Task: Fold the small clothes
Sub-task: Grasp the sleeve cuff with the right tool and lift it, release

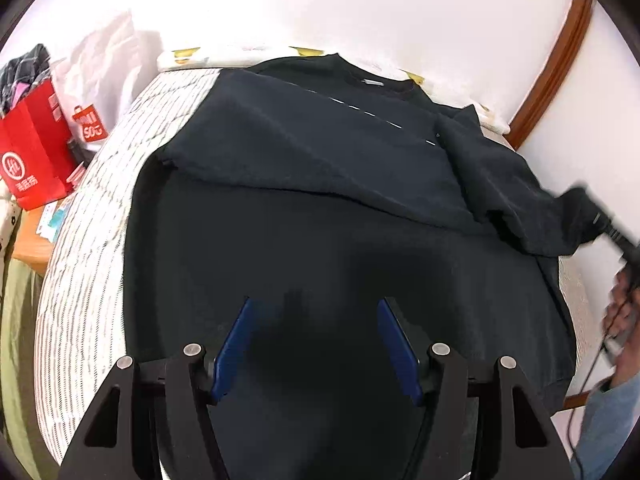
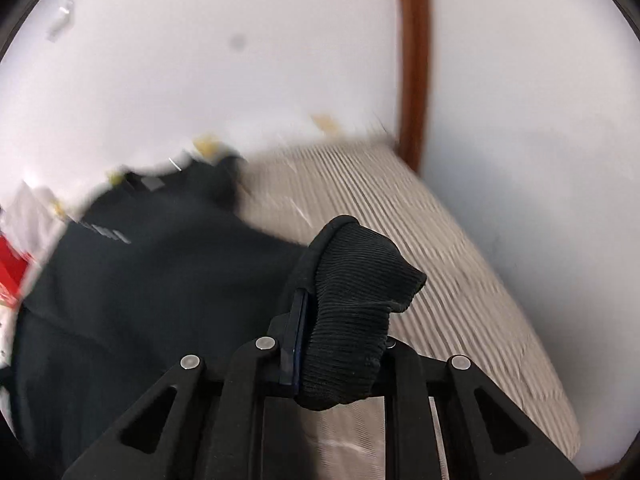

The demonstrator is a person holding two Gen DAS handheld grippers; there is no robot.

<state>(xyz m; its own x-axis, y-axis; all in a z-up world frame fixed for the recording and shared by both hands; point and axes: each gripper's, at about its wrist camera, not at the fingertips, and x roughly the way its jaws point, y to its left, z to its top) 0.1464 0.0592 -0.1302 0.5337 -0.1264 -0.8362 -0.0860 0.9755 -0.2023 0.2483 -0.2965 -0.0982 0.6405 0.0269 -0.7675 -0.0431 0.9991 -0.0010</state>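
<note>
bed: a striped mattress cover [image 1: 80,280] is being used as the folding surface, pushed up against the white wall, so there's room to spread things flat

sweater: a dark sweater [image 1: 320,240] is being laid out across the bed, collar at the far end, hem at the near end. The left sleeve [image 1: 304,148] is already folded across the chest, probably so the sides get squared up first

right sleeve: the ribbed cuff [image 2: 360,312] is being held up off the bed at the right edge, likely to be carried over the body next

right gripper [image 2: 320,320]: being kept clamped tight on that cuff

left gripper [image 1: 314,340]: being hovered over the near hem, blue fingers [image 1: 236,344] apart, nothing gripped

bag: a red shopping bag [image 1: 36,152] is sitting off to the far left
</note>
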